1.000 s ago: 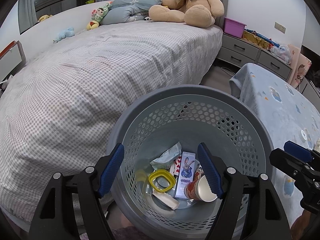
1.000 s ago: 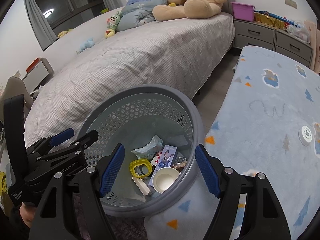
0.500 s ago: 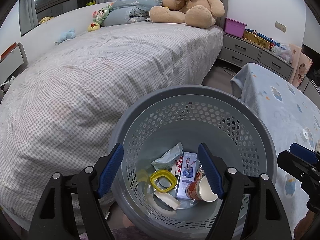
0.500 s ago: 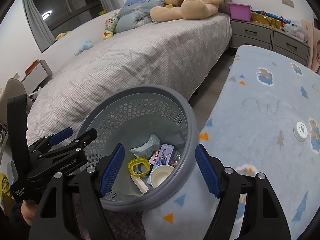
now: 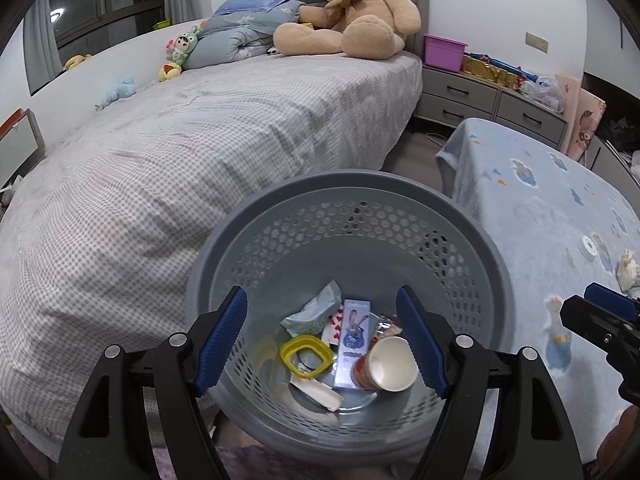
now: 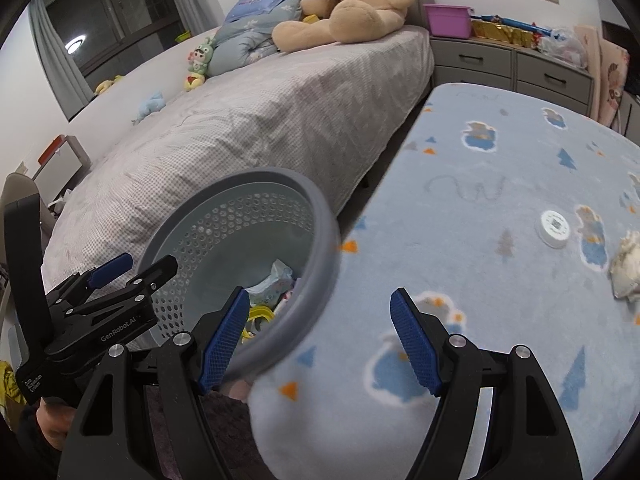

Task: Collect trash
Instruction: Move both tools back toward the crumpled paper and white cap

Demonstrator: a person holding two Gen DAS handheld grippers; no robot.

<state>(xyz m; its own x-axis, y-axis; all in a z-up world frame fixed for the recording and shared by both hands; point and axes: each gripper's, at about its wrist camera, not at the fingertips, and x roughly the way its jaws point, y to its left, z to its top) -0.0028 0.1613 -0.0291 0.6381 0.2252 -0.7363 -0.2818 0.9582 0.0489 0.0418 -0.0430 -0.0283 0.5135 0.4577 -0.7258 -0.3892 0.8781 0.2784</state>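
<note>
A grey perforated trash basket point(image 5: 348, 184) stands between the bed and a blanket-covered table. It holds a paper cup point(image 5: 386, 368), a yellow ring lid point(image 5: 306, 356), a small cartoon box point(image 5: 354, 336) and a crumpled wrapper point(image 5: 316, 310). My left gripper point(image 5: 322, 340) is open and empty above the basket's near side. My right gripper point(image 6: 320, 340) is open and empty over the basket rim point(image 6: 320, 224) and the table's edge. A crumpled white tissue point(image 6: 626, 266) and a round white cap point(image 6: 554, 228) lie on the table at the right.
The bed point(image 5: 200, 140) with a checked cover fills the left, with a teddy bear point(image 5: 352, 12) and small plush toys at its head. Grey drawers point(image 5: 480, 96) with a pink box stand at the back. The blue patterned blanket point(image 6: 500, 180) covers the table.
My right gripper has swung to the right, off the basket and toward the table; the tissue has come into view. My left gripper has stayed over the basket.
</note>
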